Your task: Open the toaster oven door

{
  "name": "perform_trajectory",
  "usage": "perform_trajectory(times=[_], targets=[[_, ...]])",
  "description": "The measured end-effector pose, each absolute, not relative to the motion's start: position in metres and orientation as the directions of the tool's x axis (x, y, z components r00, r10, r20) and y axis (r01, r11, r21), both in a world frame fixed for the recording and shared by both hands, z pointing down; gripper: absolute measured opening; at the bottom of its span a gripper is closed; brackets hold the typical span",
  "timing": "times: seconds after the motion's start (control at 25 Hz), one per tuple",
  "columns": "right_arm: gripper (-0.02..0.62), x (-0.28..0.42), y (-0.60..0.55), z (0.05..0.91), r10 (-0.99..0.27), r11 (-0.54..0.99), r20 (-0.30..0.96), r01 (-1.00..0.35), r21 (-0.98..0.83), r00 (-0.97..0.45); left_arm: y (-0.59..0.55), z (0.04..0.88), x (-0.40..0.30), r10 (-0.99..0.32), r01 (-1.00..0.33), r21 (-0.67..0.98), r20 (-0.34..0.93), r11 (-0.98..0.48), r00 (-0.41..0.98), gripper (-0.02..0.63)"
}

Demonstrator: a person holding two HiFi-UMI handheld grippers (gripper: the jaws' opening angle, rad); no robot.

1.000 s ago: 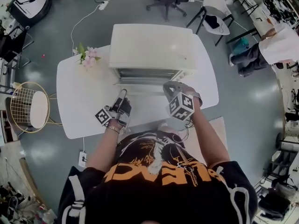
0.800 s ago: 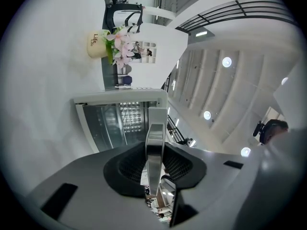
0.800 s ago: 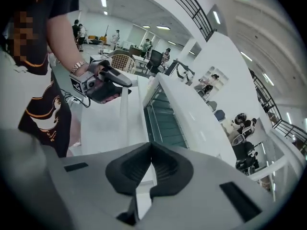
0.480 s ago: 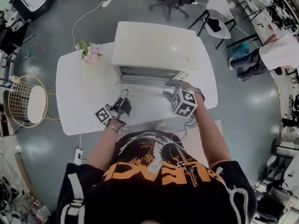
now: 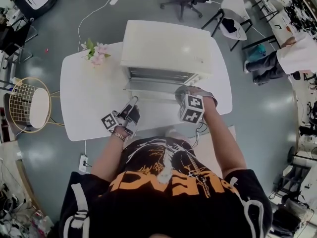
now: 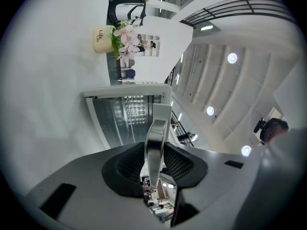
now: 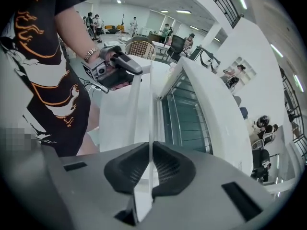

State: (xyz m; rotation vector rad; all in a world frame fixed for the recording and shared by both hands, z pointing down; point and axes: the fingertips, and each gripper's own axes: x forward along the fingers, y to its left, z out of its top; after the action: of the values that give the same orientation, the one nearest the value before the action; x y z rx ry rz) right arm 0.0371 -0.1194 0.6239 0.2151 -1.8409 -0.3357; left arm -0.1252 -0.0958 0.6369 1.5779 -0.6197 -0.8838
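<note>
At twelve o'clock from the person, on the white oval table (image 5: 89, 98), stands the boxy white toaster oven (image 5: 168, 46). Its glass-paned door (image 5: 156, 89) faces six o'clock. The door looks tipped forward from the top, so I judge it partly open, though how far is hard to tell. Along the door's free edge runs the shiny metal bar handle (image 6: 154, 143), its long axis lying from nine to three o'clock across the oven front.

Both tongs meet that edge from the six o'clock side, so neither hand is the nearer. The left gripper (image 5: 132, 102) is at the nine o'clock end, angled toward one o'clock, its jaws clenched on the metal bar, which stands between the black pads. The right gripper (image 5: 179, 90) is at the three o'clock end, its jaws nearly together, pinching a thin white edge on the door's handle side. The coming pull would be toward six o'clock and down, both ends together.

Pink flowers in a small pot (image 5: 96, 53) sit at ten o'clock, well apart from the door.
</note>
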Motion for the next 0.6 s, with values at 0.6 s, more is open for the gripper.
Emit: perform_trajectory(times=[0.6], targets=[[0.095,0.042,-0.05,0.686,-0.042,0.999,0.951,-0.003,0.043,-0.308,-0.053,0.561,-0.106,-0.679,-0.758,0.165,0.355,-0.631,0.642,0.027]])
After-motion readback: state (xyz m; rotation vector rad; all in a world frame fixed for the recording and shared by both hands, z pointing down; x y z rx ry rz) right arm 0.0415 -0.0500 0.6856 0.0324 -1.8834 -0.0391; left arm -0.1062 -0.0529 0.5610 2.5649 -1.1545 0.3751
